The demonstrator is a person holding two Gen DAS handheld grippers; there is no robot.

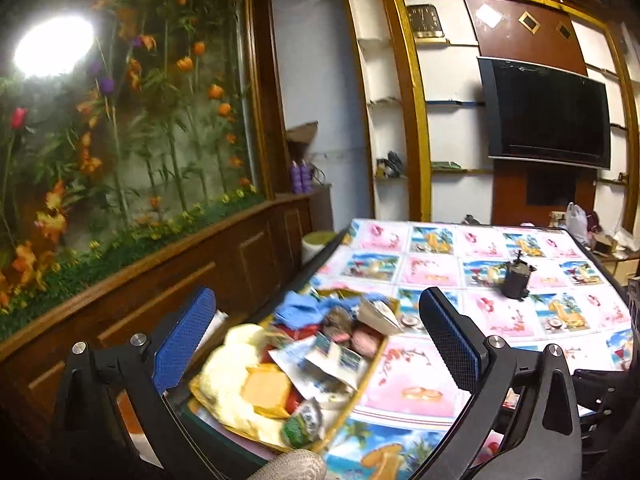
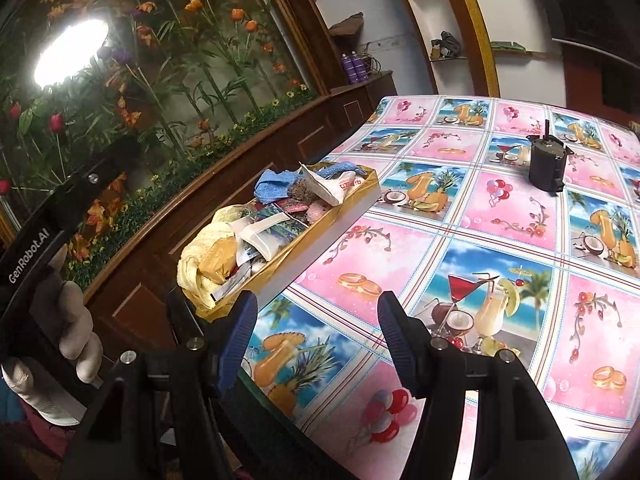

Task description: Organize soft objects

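The tray (image 2: 360, 204) sits at the table's (image 2: 500, 248) left edge, heaped with soft things: a blue cloth (image 2: 268, 186), a yellow cloth (image 2: 196, 264), an orange sponge (image 2: 220, 258), white packets (image 2: 264, 236) and pinkish scrubbers (image 2: 316, 210). Both tools are raised above the table and carry nothing. The left gripper (image 1: 316, 344) is spread wide, its blue pads framing the tray's contents from above. The right gripper (image 2: 316, 332) is also spread, aimed at bare tablecloth just right of the tray's near corner.

The main risk appears to lie in the tray's position. It sits close along the table edge, and the yellow cloth bulges over its near end, so a sideways nudge or a dragging pull on one item could tip pieces, or the tray itself, off the side. The heap is tangled too; closing on one cloth would likely snag the packets lying over it. A dark motor-like object (image 2: 546, 168) stands well apart to the right and seems no obstacle.
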